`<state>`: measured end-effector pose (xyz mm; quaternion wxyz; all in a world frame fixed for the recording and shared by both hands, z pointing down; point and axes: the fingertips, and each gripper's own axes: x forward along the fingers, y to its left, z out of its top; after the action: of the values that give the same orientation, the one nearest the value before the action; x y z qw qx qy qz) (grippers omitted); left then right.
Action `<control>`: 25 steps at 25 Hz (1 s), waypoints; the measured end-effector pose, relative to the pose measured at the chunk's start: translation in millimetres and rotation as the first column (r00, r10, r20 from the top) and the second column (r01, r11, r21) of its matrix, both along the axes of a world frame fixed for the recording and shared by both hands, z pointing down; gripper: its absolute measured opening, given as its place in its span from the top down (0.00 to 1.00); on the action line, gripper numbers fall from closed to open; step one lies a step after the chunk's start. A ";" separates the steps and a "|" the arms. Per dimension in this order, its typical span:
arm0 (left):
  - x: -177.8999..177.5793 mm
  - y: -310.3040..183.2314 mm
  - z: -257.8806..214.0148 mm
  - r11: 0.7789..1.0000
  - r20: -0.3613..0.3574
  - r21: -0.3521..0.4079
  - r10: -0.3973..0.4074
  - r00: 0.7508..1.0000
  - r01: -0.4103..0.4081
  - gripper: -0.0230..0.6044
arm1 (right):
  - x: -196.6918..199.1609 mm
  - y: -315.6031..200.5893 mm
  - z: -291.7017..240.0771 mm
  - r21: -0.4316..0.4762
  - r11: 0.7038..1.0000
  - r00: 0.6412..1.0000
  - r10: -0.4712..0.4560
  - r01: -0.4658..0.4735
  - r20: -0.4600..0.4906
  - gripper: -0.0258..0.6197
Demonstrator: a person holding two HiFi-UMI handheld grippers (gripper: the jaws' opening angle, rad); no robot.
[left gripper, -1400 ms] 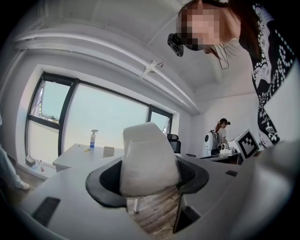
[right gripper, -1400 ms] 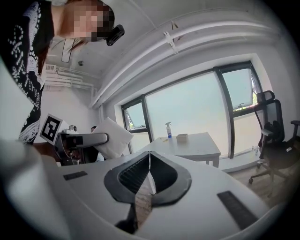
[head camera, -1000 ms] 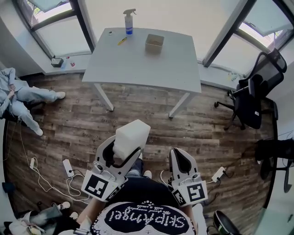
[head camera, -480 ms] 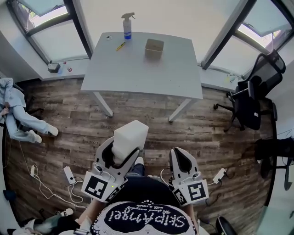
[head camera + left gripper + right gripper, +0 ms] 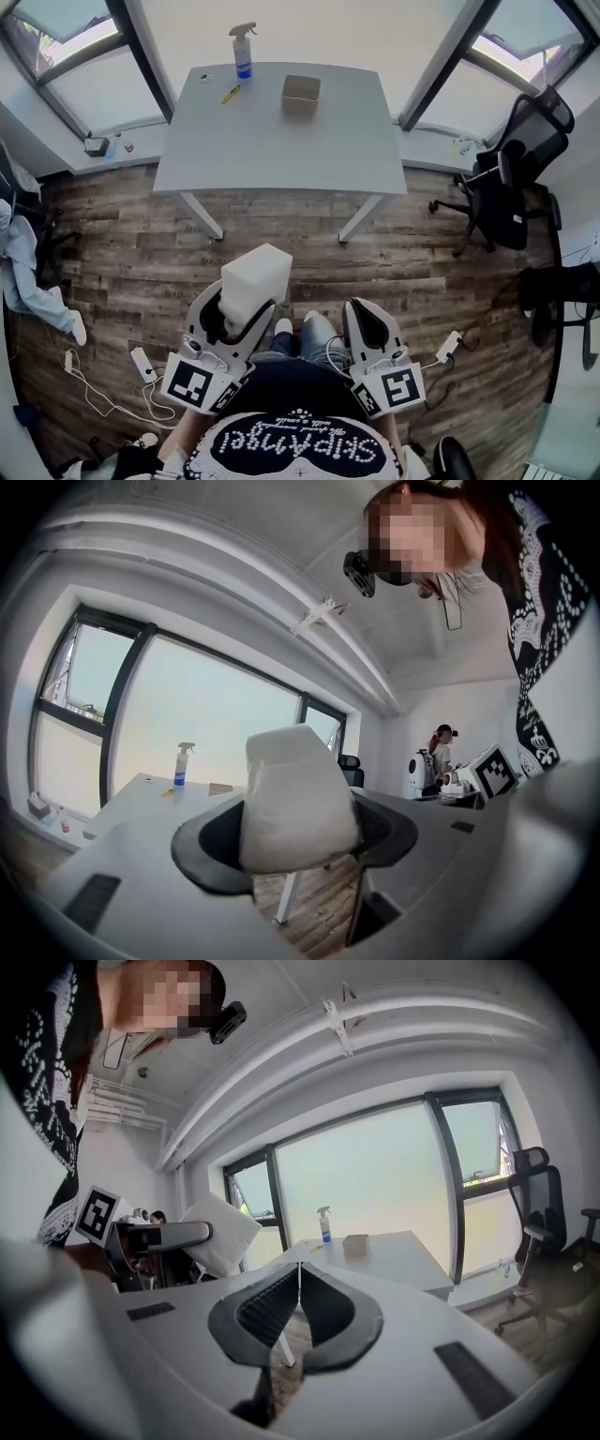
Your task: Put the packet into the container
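Packet (image 5: 255, 284), white and puffy like a small pillow, is pinched in the left claw (image 5: 241, 315), held up in the air over the wooden floor (image 5: 131, 253) and well short of the table (image 5: 272, 150). In the left gripper view the two dark jaws press in on the lower part of the packet from either side, while its upper part stands free above them and leans a little to one side. The right claw (image 5: 299, 1284) holds nothing: its ribbed jaws are pressed together and meet in a thin line at the tips. Both claws sit low in the head view, close to the person's body, the left one with the packet and the right one just beside it.

On the table, near its far edge and a little right of the middle, stands the container (image 5: 301, 94), a small open-topped square box in a tan colour. A spray bottle (image 5: 243, 51) with a blue label stands upright near the far left corner. A yellow pen (image 5: 230, 94) lies just in front of the bottle, between it and the container. The near half of the table is bare grey. A black office chair (image 5: 506, 192) stands on the floor past the table's right edge, by the window. A white power strip (image 5: 142, 363) with trailing cables lies on the floor to the left of the person.
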<state>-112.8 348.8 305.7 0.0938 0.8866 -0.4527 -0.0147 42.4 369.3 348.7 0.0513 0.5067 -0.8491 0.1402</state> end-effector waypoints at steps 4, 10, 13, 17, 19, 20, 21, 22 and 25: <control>2.6 -6.8 2.0 1.000 0.008 -0.005 -0.007 1.000 0.007 0.51 | 4.3 -9.7 3.4 -0.008 1.000 1.000 -0.008 0.008 -0.001 0.94; 4.3 -32.3 2.5 0.998 0.010 -0.026 -0.057 0.998 0.057 0.51 | 4.6 -41.1 4.1 -0.021 0.998 0.998 -0.060 0.060 0.002 0.94; 11.0 -54.2 1.3 0.997 0.009 -0.027 -0.078 0.997 0.078 0.51 | 9.1 -65.8 3.7 -0.025 0.996 0.996 -0.089 0.089 0.005 0.94; 23.0 -82.1 3.8 0.995 0.003 -0.034 -0.094 0.996 0.094 0.51 | 17.3 -97.1 5.7 -0.030 0.993 0.993 -0.116 0.116 0.003 0.94; 29.5 -93.5 4.6 0.994 -0.002 -0.037 -0.101 0.995 0.101 0.51 | 22.5 -111.1 7.6 -0.035 0.991 0.992 -0.127 0.127 0.002 0.94; 32.5 -98.8 4.9 0.994 -0.004 -0.038 -0.104 0.995 0.104 0.51 | 24.9 -117.9 8.5 -0.037 0.991 0.991 -0.131 0.131 0.002 0.94; 35.0 -103.7 5.1 0.993 -0.005 -0.038 -0.108 0.994 0.108 0.51 | 26.9 -124.2 9.1 -0.038 0.990 0.991 -0.133 0.133 0.003 0.94; 36.8 -108.3 5.3 0.993 -0.006 -0.039 -0.112 0.994 0.111 0.51 | 28.6 -130.1 9.2 -0.038 0.990 0.991 -0.135 0.136 0.005 0.94; 40.3 -119.1 5.4 0.992 -0.005 -0.041 -0.123 0.992 0.122 0.51 | 32.7 -143.9 9.1 -0.038 0.989 0.990 -0.144 0.144 0.005 0.94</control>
<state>-72.6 229.6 311.1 0.1125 0.8549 -0.5062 -0.0144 75.1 225.5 357.9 0.0703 0.4430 -0.8806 0.1529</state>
